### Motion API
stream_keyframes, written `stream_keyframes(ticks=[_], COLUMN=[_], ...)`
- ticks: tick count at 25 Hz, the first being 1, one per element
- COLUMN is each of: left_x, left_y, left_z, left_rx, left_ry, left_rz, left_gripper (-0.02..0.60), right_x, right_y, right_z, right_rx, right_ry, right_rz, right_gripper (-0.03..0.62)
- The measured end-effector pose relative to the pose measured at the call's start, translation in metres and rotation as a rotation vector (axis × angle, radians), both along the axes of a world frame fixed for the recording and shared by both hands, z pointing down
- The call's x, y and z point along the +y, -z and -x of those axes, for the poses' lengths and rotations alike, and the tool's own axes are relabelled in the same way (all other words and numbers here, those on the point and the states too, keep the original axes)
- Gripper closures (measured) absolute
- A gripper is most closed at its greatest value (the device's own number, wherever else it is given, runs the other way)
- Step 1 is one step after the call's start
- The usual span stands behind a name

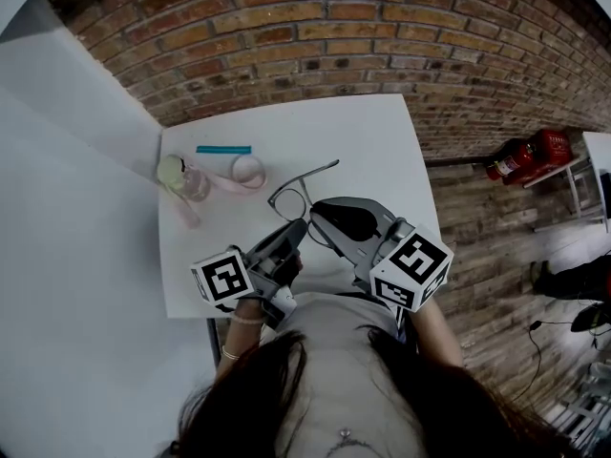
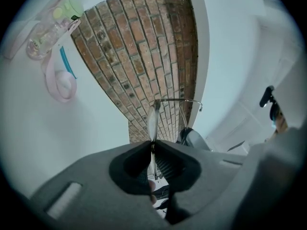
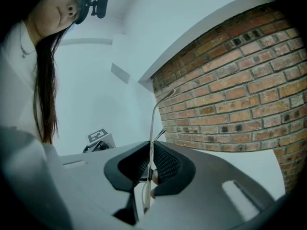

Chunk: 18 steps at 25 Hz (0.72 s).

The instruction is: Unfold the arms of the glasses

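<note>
So our left tongs (image 2: 152, 145) pinched the glasses (image 1: 291, 197) by a lens rim, right tongs (image 3: 150, 150) clamped the wire alongside; one arm (image 1: 322, 171) stuck out far-right.

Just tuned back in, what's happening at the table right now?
A person holds the glasses over the white table with both tools. The left tool is shut on the frame by a lens, the right tool on a thin wire part. One arm sticks out away from the person; the other's state is unclear.
</note>
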<state>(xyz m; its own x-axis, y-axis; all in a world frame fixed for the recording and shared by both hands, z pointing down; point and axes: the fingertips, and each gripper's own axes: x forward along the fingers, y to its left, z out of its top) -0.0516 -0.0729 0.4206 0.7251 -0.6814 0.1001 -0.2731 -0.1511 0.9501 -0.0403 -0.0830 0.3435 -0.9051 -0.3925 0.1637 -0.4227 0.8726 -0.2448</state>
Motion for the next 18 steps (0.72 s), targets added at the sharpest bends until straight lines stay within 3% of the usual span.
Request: stream_keyframes(ticks=[18], left_x=[-0.0032], left_y=[0.0046], left_z=[0.0063], left_rx=[0.074], left_ry=[0.031], left_rz=[0.006], left_gripper=[0.558], right_x=[-0.0037], right_y=[0.0070], right_z=[-0.0071], right_rx=[-0.016], right_ry=[-0.029], right_rz=[-0.018], right_gripper=[0.563])
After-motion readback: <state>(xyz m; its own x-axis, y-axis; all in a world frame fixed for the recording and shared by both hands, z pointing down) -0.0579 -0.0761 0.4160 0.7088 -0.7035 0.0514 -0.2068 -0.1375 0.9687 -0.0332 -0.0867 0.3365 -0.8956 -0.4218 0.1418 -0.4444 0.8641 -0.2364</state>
